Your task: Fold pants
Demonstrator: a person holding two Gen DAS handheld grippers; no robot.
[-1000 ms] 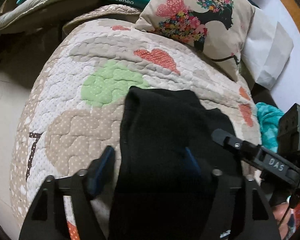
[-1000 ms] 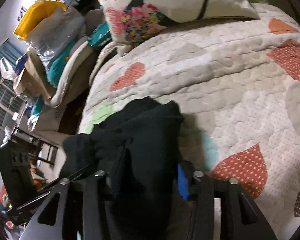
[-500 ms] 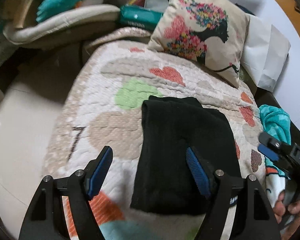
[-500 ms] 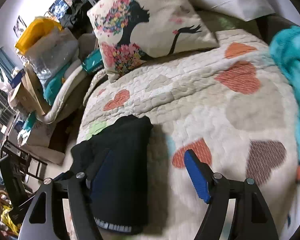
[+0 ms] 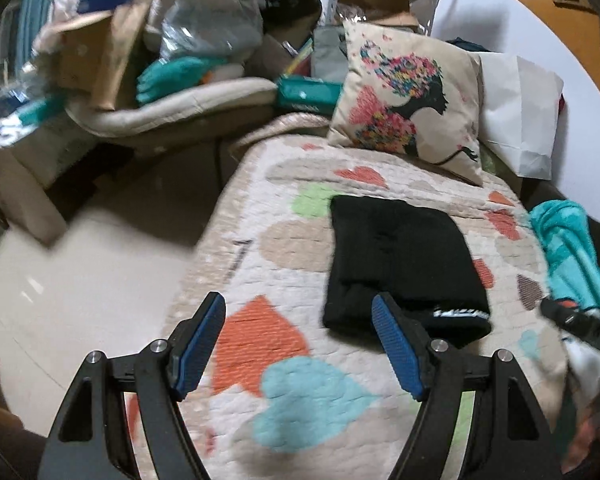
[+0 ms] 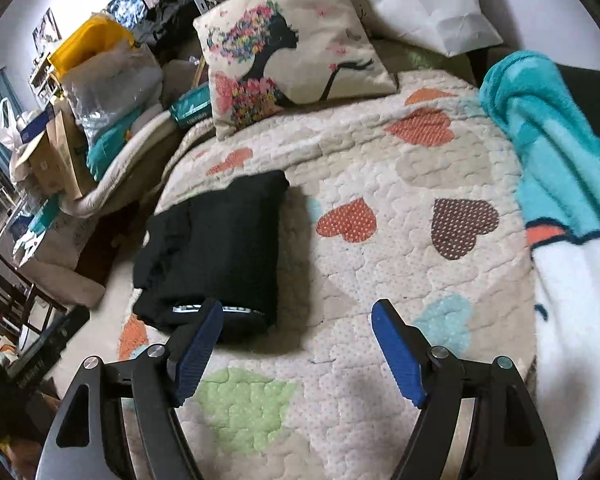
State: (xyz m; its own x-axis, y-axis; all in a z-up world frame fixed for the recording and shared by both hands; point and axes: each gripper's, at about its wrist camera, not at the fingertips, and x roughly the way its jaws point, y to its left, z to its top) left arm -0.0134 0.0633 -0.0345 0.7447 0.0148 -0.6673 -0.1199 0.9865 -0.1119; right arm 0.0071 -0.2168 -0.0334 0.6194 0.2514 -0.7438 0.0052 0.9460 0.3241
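Lying folded: pants [image 5: 400,264] | quilt [image 5: 284,344] mid-left | both grippers spread, clear

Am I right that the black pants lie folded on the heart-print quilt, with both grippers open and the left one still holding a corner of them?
Not quite: the left gripper holds nothing. The left wrist view shows its jaws open and apart from the pants. The rest stands: the pants lie folded on the quilt, and the right gripper is open too.
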